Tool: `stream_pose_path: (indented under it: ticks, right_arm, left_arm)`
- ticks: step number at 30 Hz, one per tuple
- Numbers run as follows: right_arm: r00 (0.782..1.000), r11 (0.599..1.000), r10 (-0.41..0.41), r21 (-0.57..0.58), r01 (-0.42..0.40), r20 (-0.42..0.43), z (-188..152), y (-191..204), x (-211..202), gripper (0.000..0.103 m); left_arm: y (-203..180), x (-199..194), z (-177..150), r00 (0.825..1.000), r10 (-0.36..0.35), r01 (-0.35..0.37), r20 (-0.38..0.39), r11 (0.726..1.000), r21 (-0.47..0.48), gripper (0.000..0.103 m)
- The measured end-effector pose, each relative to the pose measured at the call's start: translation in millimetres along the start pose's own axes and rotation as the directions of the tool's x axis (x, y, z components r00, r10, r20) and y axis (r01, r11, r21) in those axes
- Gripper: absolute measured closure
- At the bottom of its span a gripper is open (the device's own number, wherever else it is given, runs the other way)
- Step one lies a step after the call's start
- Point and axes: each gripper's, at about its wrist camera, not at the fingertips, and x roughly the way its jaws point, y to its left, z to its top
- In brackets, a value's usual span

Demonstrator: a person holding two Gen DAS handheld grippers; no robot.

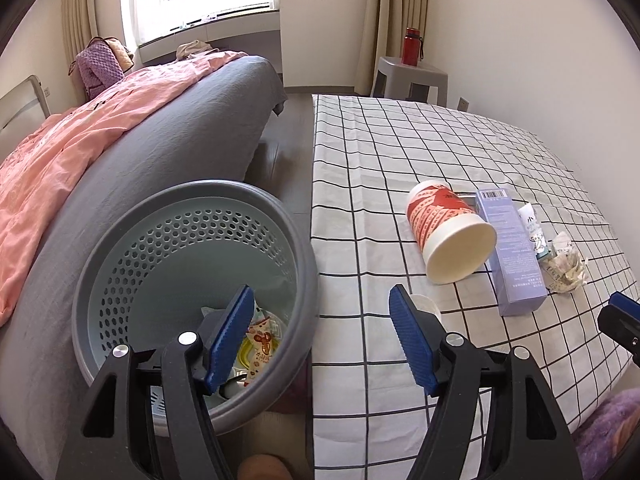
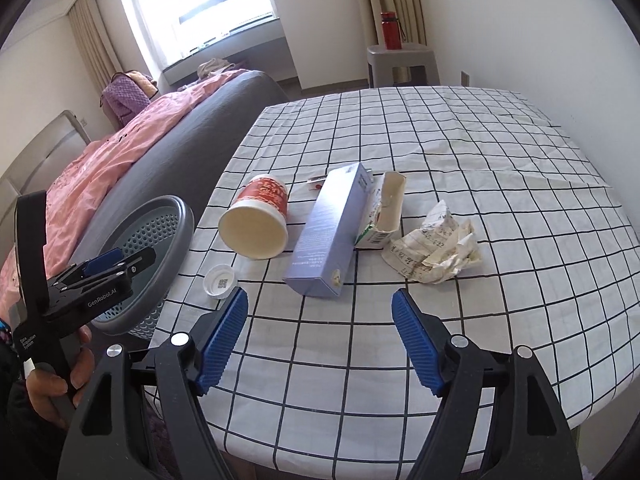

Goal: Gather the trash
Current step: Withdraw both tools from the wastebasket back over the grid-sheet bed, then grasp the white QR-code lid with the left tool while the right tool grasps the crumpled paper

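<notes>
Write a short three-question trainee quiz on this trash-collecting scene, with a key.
1. True or false: the paper cup stands upright.
2. Which item lies nearest the basket? A) crumpled paper B) bottle cap C) purple box
3. Fill in: the jaws of the right gripper are ____.

Key: 1 false, it lies on its side; 2 B; 3 open, and empty.

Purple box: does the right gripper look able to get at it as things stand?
Probably yes. The right gripper is open and empty, facing the purple box across bare tablecloth; the cup and carton beside it may crowd the fingers.
</notes>
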Motion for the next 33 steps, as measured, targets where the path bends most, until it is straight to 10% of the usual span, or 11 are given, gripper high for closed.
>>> stream_pose_path:
  ticks: [33]
  right_arm:
    - [0.996,0.991,0.089,0.099,-0.088,0.001,-3,-34,6,0.029]
  left_arm:
    - [-70,63,-15,0.987,-0.039,0.057,-0.159,0.992,0.113,0.036]
